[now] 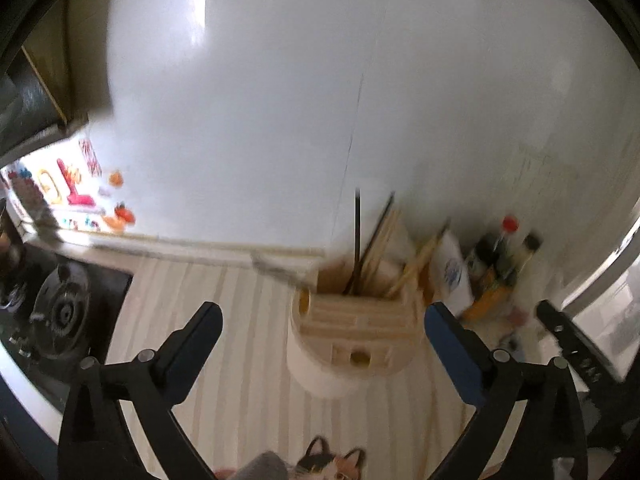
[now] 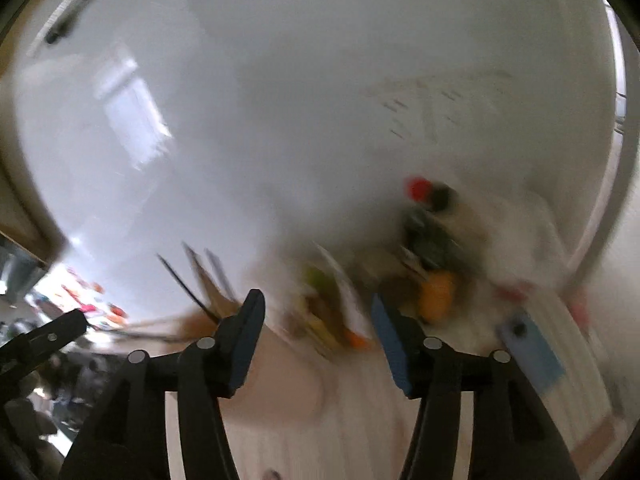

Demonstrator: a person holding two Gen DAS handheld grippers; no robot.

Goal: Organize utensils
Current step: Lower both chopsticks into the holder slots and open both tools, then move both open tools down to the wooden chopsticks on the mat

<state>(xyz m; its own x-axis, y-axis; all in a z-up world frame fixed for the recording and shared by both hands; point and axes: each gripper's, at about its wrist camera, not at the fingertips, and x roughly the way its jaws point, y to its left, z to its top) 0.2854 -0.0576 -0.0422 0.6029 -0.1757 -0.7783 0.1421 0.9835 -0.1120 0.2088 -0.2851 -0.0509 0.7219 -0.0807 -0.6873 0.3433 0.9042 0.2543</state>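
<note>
The holder (image 1: 352, 336) stands on the striped counter (image 1: 224, 320) near the white wall, chopsticks (image 1: 376, 240) upright inside. Bottles (image 1: 500, 252) stand right of the holder. Left claw (image 1: 322, 320): spread wide, straddling the holder untouched. Right claw (image 2: 316, 320): apart, empty.

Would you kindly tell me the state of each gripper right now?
Left gripper: jaws wide open, holding nothing.
Right gripper: jaws open, nothing between them.

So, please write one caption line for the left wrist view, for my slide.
Open left hand-held gripper facing a wooden utensil holder with chopsticks on the striped counter.
</note>
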